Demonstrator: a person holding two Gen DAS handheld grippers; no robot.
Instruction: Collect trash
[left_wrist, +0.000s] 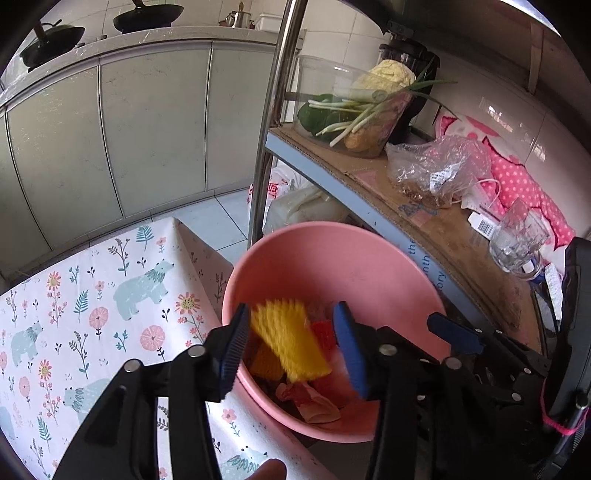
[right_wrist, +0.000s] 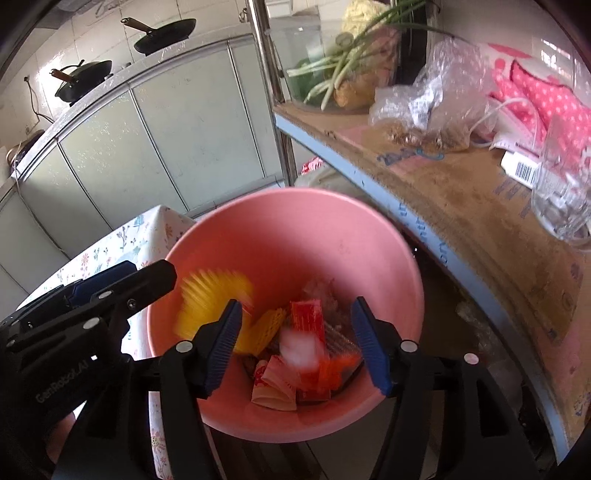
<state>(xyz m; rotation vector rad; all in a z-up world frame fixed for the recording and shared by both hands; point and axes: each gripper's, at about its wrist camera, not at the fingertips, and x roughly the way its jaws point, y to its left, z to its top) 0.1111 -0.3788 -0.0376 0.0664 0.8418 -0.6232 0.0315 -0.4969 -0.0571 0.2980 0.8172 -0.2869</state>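
The left claw (left_wrist: 291, 347) is seen released above the pink basin (left_wrist: 369, 258), a blurred yellow foam net (left_wrist: 290, 339) loose between its pads. The right claw (right_wrist: 306, 347) is spread too, nothing gripped. Wrappers (right_wrist: 310, 325) are piled in the basin, at three o'clock of the floral worktop (left_wrist: 92, 295).

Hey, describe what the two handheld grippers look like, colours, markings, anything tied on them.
Both are matte black plastic linkages with silver rivet pins. Each finger ends in a blue ribbed pad. The left gripper shows white lettering on its body in the right wrist view, too warped to read surely. The right gripper matches it, and a pink cord is knotted around its black body in the left wrist view.
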